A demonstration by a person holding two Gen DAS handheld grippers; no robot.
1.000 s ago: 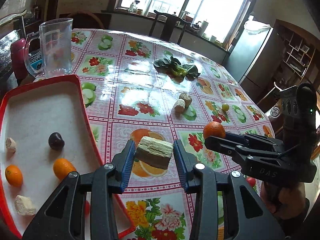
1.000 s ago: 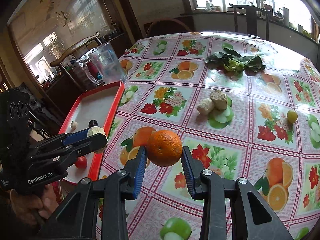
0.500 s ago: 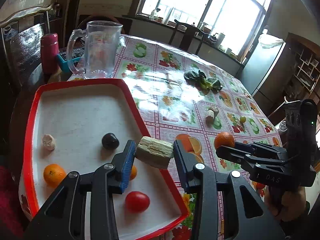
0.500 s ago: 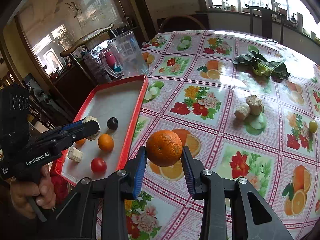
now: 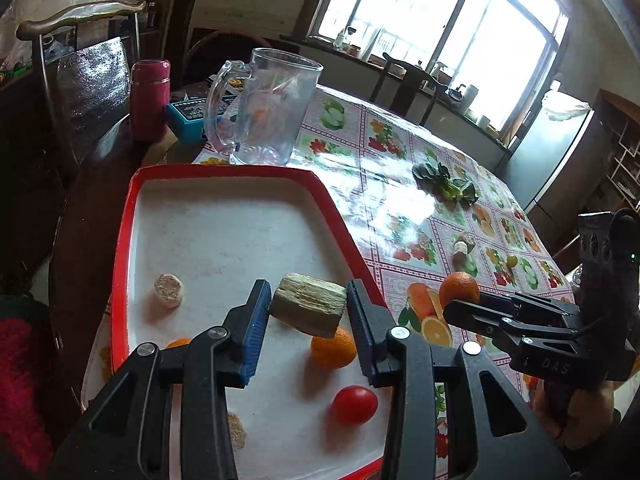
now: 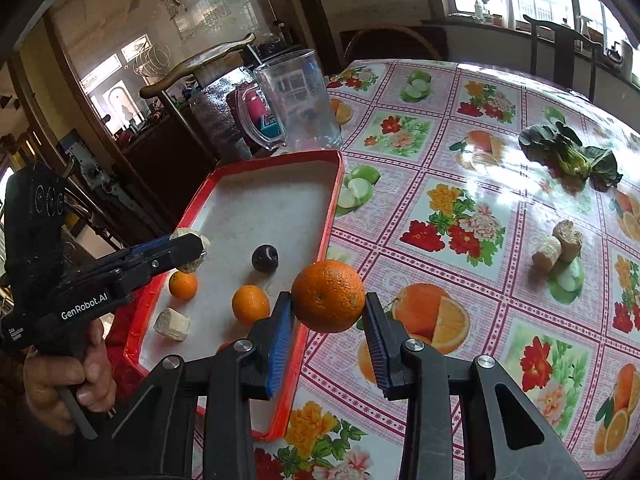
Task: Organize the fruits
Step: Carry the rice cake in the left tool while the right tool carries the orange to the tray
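Now the left gripper [image 5: 308, 308] clamps a pale chunk [image 5: 310, 304] over the red tray [image 6: 334, 200], the right gripper [image 6: 328, 324] grips an orange [image 6: 328, 296] just beside it at lower centre, several pieces already in, two stubs [image 6: 558, 246] waiting on the tabletop [image 6: 480, 152].

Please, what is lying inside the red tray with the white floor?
In the red tray: two small oranges, one dark plum, one red tomato, pale stalk chunks. The grippers cover parts of its floor.

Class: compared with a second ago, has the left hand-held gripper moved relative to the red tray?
Yes. The left hand-held gripper, gripping its pale chunk, has moved from over the tablecloth to above the red tray.
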